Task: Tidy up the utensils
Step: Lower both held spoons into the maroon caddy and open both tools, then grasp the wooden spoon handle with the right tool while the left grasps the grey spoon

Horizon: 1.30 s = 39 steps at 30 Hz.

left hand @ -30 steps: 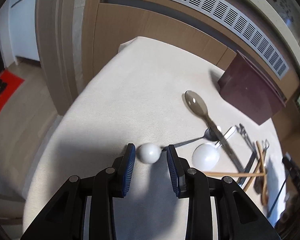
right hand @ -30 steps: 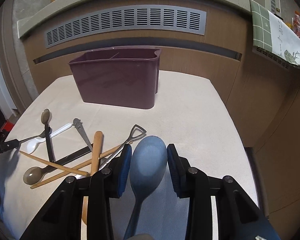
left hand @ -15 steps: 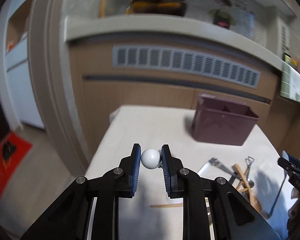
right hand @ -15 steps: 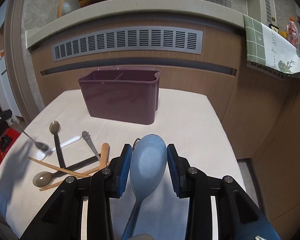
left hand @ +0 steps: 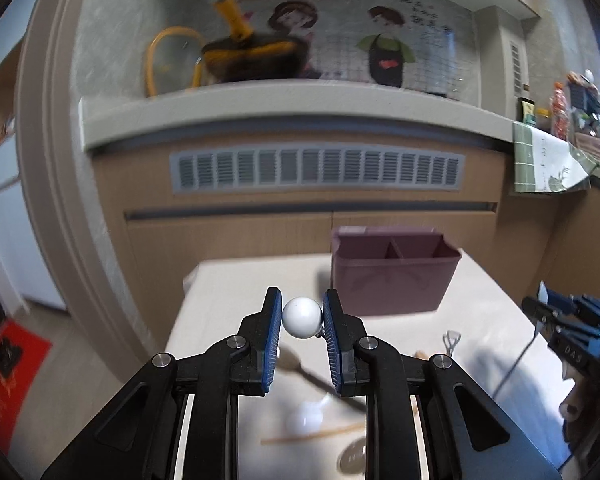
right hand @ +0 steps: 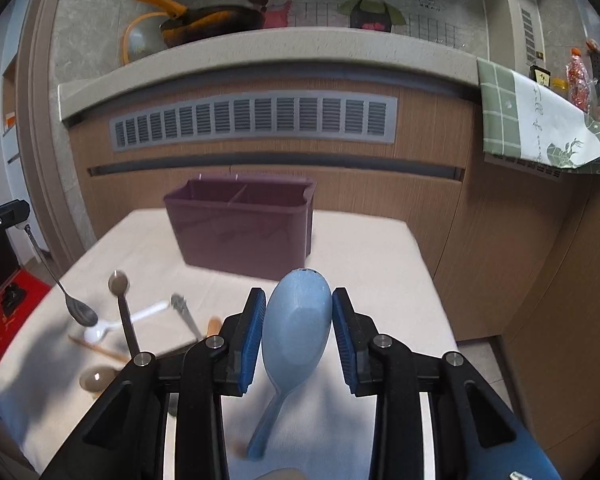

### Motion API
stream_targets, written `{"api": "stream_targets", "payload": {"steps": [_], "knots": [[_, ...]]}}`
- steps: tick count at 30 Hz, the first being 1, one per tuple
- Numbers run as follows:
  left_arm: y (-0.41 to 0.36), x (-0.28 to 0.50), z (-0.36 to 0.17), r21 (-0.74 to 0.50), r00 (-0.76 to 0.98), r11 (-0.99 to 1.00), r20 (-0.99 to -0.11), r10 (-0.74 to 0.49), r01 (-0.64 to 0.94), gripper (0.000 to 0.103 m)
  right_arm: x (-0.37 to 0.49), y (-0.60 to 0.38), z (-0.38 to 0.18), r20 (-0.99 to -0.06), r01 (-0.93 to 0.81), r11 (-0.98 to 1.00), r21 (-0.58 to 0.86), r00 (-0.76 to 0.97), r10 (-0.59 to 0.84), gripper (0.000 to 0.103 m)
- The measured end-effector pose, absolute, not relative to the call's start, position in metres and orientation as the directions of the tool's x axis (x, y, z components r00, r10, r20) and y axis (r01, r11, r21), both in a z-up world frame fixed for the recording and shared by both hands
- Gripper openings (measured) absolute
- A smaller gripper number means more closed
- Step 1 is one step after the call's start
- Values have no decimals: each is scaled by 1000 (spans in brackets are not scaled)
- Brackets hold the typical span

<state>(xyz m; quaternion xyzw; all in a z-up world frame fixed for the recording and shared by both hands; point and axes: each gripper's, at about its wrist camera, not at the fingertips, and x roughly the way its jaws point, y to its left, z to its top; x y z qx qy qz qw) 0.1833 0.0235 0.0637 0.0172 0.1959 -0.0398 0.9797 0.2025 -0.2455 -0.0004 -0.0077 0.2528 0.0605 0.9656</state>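
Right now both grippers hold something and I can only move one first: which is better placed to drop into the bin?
Right, probably: the right gripper holds the blue spoon almost directly facing the maroon bin.

I am losing the handle of the blue spoon (right hand: 295, 332) where it is running off the bottom edge of my right view, smeared at its tip. In my left view, the white ball (left hand: 302, 317) is hiding the ladle it caps, so I am seeing no shaft there. The utensils on the table (left hand: 235, 280) are blurring behind the fingers (left hand: 273, 320). The other gripper (left hand: 568, 320) is being cut by the right edge.
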Motion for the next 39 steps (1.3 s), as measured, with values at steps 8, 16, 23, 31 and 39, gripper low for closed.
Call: {"api": "stream_targets", "payload": {"steps": [8,16,23,31,39], "knots": [[-5,231,157,114,973,982,-190,-128,152,22,232,-253,111,-245,-136,990,21,960,137,28],[-31,325,164,135,951,967,-251,-180,218,22,300,-226,159,-206,-162,982,-95,968,140,28],[-47,387,107,86,882,953,-410,-232,290,22,364,-210,99,-369,-223,968,-117,914,166,28],[-48,411,56,-114,756,918,-534,-380,380,24,404,-215,25,-569,-310,950,41,774,277,32],[-14,385,68,-221,776,918,-490,-397,330,32,360,-231,36,-472,-303,952,37,835,284,34]]}}
